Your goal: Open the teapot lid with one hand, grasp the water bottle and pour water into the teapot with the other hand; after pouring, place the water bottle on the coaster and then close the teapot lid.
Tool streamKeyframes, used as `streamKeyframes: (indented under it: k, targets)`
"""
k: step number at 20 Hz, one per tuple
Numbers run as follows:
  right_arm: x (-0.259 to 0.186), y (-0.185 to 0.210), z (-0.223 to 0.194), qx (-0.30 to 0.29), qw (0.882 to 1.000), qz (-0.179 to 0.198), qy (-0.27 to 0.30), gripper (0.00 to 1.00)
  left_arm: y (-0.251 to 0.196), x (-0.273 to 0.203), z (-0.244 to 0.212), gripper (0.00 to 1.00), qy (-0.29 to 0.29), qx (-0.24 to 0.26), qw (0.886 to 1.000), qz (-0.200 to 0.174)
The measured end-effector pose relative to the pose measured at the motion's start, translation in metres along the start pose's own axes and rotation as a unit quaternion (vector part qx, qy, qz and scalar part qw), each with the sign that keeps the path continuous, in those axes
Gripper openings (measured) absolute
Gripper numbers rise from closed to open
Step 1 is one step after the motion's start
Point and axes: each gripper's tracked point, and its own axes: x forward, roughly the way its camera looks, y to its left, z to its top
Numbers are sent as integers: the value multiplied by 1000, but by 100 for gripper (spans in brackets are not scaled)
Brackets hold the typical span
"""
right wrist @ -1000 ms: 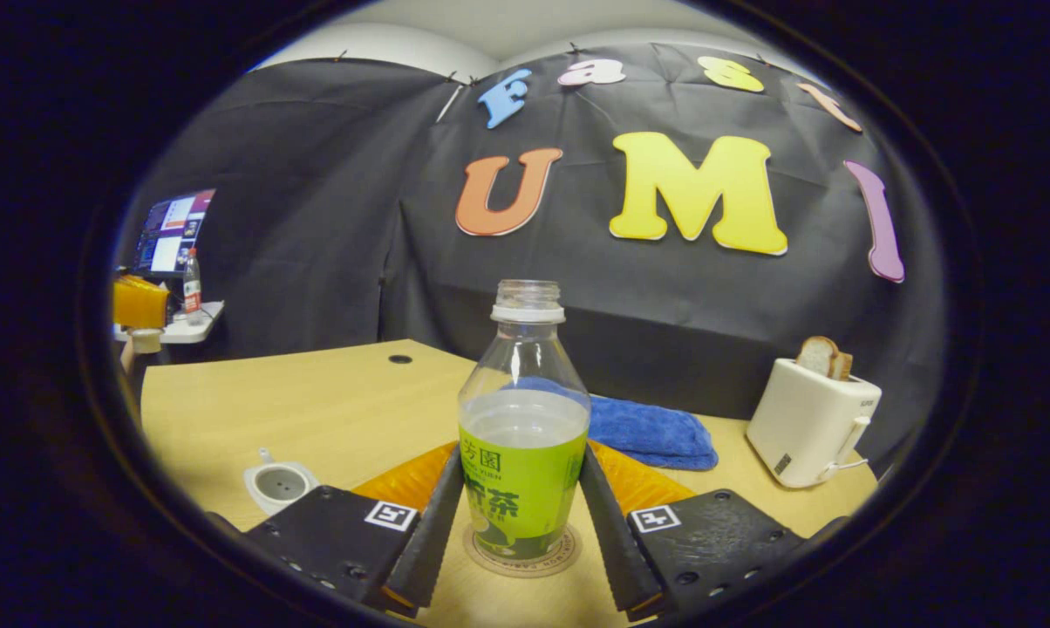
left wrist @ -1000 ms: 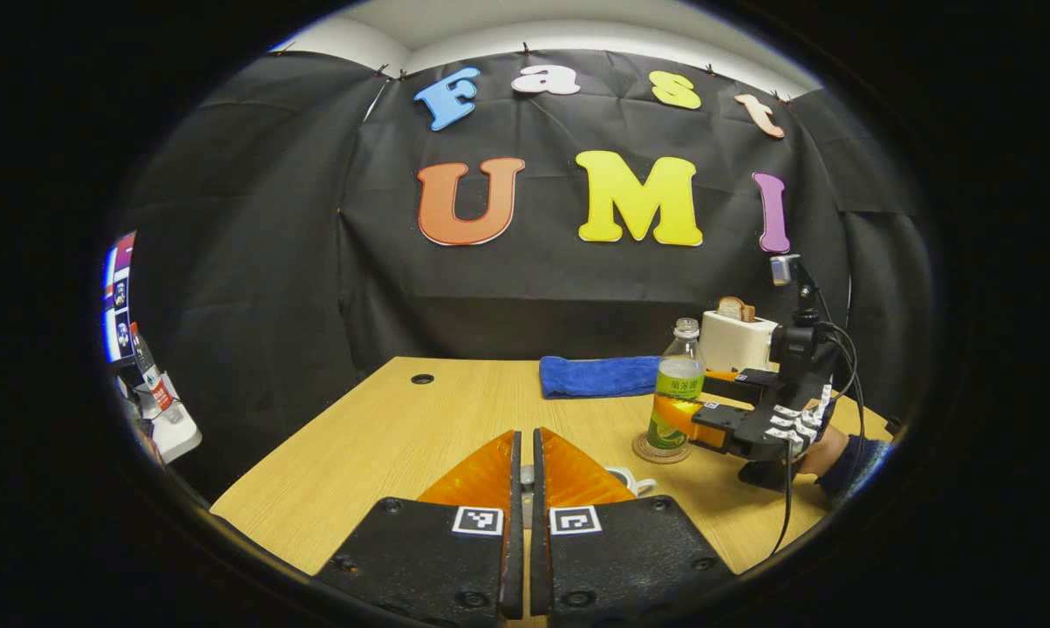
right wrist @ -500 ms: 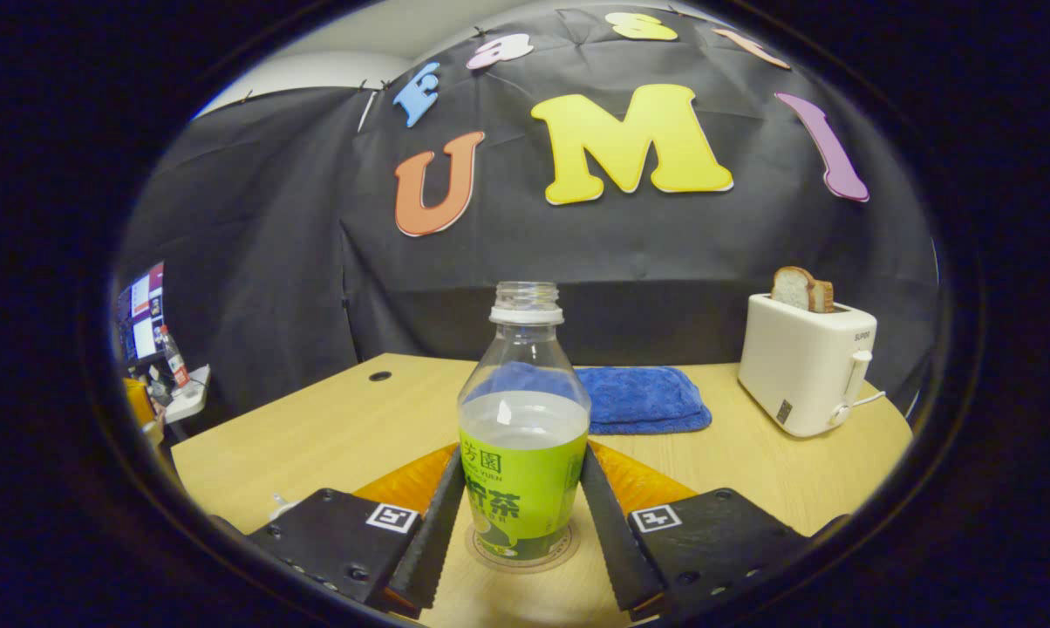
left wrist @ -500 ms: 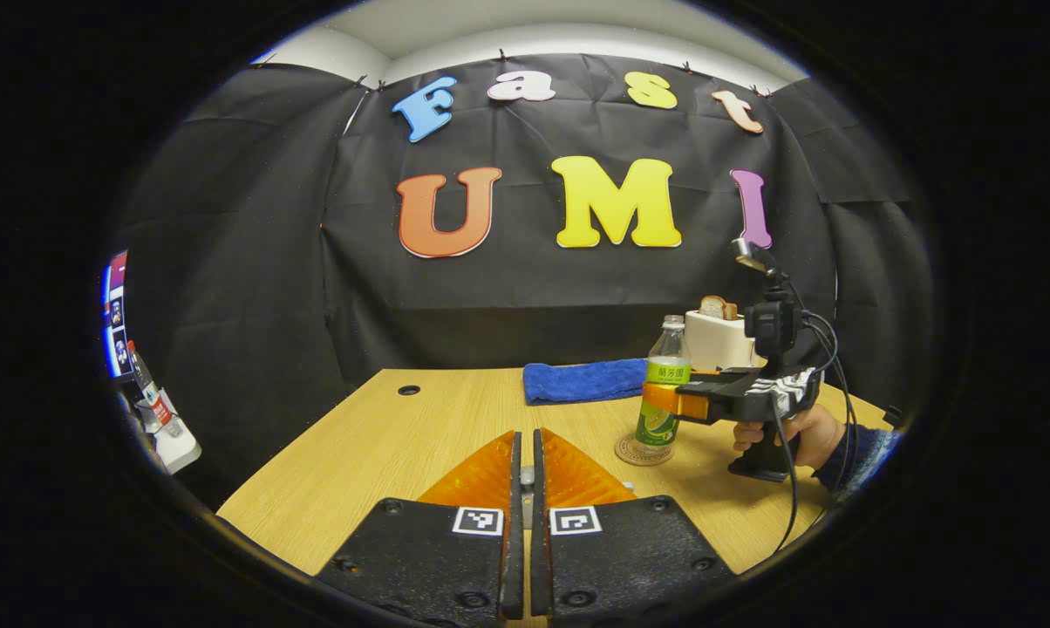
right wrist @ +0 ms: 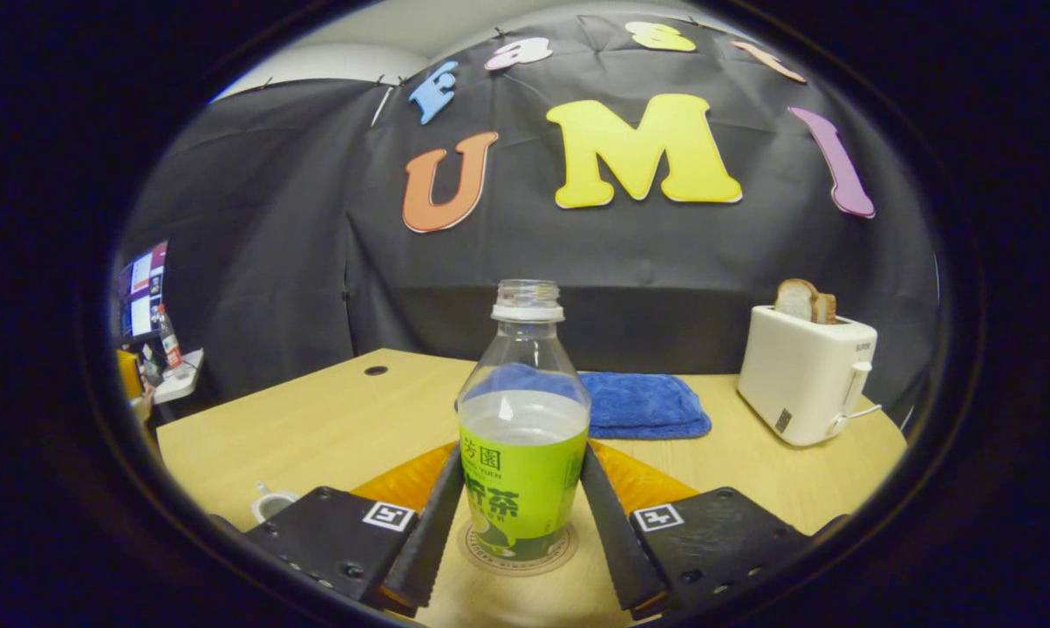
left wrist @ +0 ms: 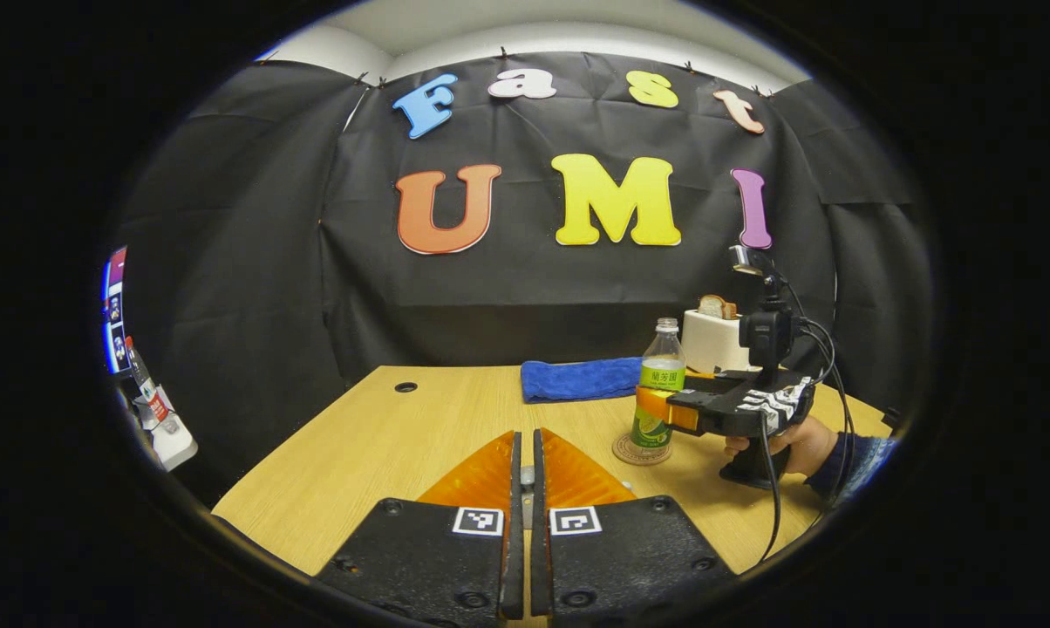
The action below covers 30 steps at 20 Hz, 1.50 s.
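Note:
A clear water bottle (right wrist: pixel 523 453) with a green label and no cap stands upright on a round coaster (right wrist: pixel 516 551). My right gripper (right wrist: pixel 521 462) is shut on the bottle, one finger pressing each side of the label. The left gripper view shows the same bottle (left wrist: pixel 660 384), the coaster (left wrist: pixel 640 452) and the right gripper (left wrist: pixel 664 410). The white teapot (right wrist: pixel 270 504) sits lidless at the table's near left edge. My left gripper (left wrist: pixel 526 445) is shut on a small grey piece, the teapot lid, mostly hidden by its fingers. That gripper (right wrist: pixel 128 373) hangs far left in the right gripper view.
A folded blue towel (right wrist: pixel 643 406) lies behind the bottle. A white toaster (right wrist: pixel 804 375) with bread stands at the back right. The wooden table (left wrist: pixel 385 436) has a cable hole (right wrist: pixel 375 371) at its far left. A side shelf (left wrist: pixel 167 440) holds a bottle.
The right gripper has levelled out around the bottle, which stays on the coaster. The left gripper drew back slightly, and the teapot edge beside its fingers slid out of its view.

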Motion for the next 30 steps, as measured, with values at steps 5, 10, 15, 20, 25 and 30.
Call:
streamKeyframes:
  k: [5, 10, 15, 20, 25, 30]
  targets:
    - [-11, 6, 7, -2, 1000, 5, -5, 94, -12, 0, 3, 5, -4, 5, 1000, -11]
    - [-40, 8, 20, 13, 1000, 18, -19, 95, -13, 7, 0, 7, -6, -4, 1000, -12]
    - [-96, -22, 8, 27, 999, -4, -34, 94, -19, 26, 2, 6, -35, -20, 999, -21]
    - [-159, -66, -5, -14, 994, -82, -74, 94, -40, 55, -22, 7, -24, -68, 996, -50]
    - [-196, -75, -10, -51, 990, -103, -86, 94, -48, 72, -27, 7, -53, -54, 996, -52]
    - [-217, -76, -5, -55, 988, -88, -112, 95, -37, 91, -37, 8, -42, -40, 998, -28]
